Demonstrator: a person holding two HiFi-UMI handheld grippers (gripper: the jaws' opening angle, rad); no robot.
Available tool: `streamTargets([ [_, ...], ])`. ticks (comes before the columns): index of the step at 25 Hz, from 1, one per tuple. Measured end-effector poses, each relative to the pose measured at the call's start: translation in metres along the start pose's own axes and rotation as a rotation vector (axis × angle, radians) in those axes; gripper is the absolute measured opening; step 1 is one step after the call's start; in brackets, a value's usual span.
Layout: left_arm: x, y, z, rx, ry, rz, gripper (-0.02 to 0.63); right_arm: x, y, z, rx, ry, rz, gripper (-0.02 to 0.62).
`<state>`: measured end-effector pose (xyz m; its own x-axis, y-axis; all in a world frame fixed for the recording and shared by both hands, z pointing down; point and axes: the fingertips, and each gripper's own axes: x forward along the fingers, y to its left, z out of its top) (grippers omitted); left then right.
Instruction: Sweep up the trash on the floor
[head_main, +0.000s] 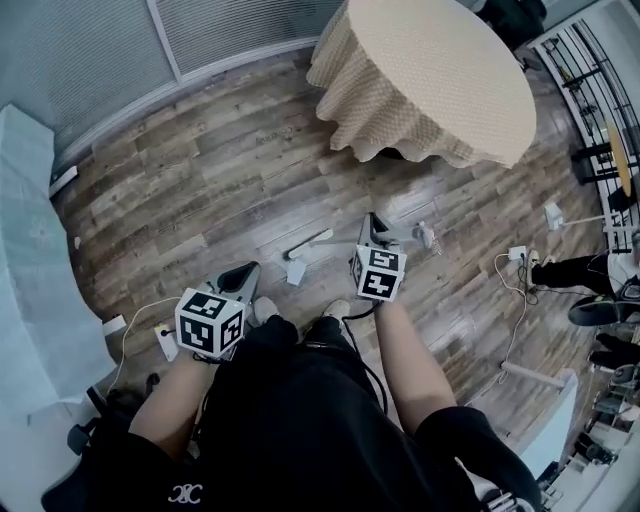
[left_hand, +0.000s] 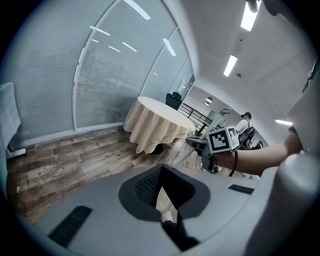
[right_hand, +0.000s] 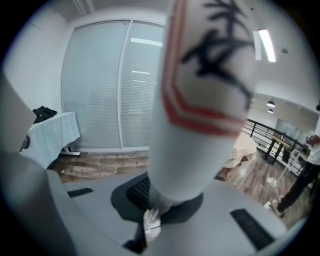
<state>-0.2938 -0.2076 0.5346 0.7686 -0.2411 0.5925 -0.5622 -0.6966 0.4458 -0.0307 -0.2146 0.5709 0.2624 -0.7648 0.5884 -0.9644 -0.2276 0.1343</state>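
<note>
While tight in right claw (right_hand: 159, 196), white handle (right_hand: 200, 125), red-banded, black-lettered; left claw (left_hand: 161, 171) clenched, empty.

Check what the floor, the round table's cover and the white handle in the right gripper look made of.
Floor: wood or wood-look laminate planks, matte; grain and staggered plank seams show, which one unclear.
Table cover: beige woven fabric, fine check; hangs in soft folds at the rim.
Handle: smooth white tube, red and black print; plastic or painted metal, can't tell.
</note>
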Motion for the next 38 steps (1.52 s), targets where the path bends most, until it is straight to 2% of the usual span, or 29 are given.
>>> streamTargets([
  [6,0.024,-0.044,0.019,0.074,-0.012,-0.075,-0.003,-0.053,-0.022,0.018,-0.038,-0.051,0.015,0.014],
  [12,0.047,-0.087,0.025,0.123,-0.017,-0.148,-0.003,-0.103,-0.068,0.028,-0.052,-0.093,-0.028,0.014],
  [16,0.059,-0.111,0.02,0.157,0.004,-0.148,-0.003,-0.132,-0.104,0.028,-0.034,-0.126,-0.068,0.014],
  [20,0.071,-0.148,0.019,0.165,-0.001,-0.127,-0.003,-0.156,-0.143,0.012,-0.005,-0.152,-0.08,0.014],
  [23,0.091,-0.191,0.015,0.176,0.005,-0.121,-0.003,-0.174,-0.179,-0.005,0.004,-0.168,-0.075,0.015],
  [26,0.115,-0.248,0.011,0.189,0.023,-0.15,-0.003,-0.195,-0.226,-0.024,0.044,-0.181,-0.074,0.014],
  [31,0.162,-0.349,-0.004,0.302,0.051,-0.208,-0.003,-0.236,-0.306,-0.063,0.094,-0.199,-0.057,0.014],
  [38,0.217,-0.476,-0.009,0.413,0.069,-0.314,-0.003,-0.295,-0.407,-0.099,0.13,-0.221,-0.141,0.014],
])
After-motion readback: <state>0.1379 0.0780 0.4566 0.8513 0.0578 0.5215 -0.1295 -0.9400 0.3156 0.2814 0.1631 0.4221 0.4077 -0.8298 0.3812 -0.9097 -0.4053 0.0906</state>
